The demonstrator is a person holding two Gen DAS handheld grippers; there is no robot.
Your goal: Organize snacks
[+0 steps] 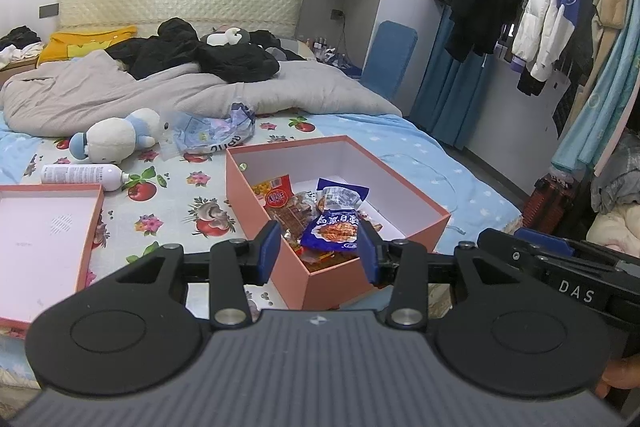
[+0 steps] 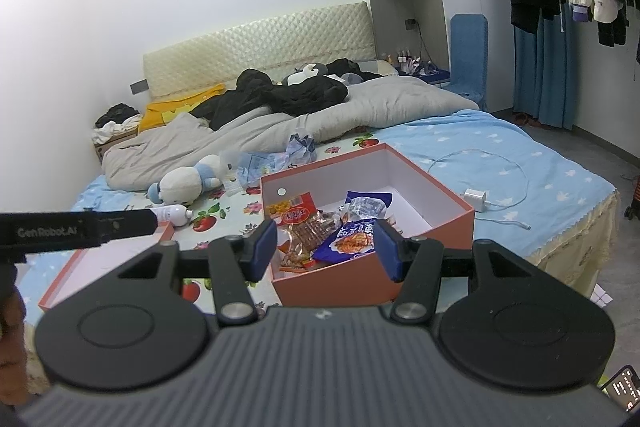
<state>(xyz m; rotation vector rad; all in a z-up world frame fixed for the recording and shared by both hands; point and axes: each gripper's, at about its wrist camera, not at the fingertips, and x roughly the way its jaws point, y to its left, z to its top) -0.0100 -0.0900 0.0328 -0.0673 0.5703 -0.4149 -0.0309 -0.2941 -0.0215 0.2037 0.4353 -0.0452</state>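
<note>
An open salmon-pink box stands on the bed and holds several snack packets: a blue packet, a red and yellow packet and clear-wrapped brown snacks. It also shows in the right wrist view, with the blue packet and the red packet. My left gripper is open and empty, held above the box's near corner. My right gripper is open and empty, above the box's near side. Each gripper's body shows at the edge of the other's view.
The box lid lies upside down at the left. A white spray bottle, a plush toy and a crumpled clear bag lie behind. A charger and cable lie right of the box. A grey duvet covers the far bed.
</note>
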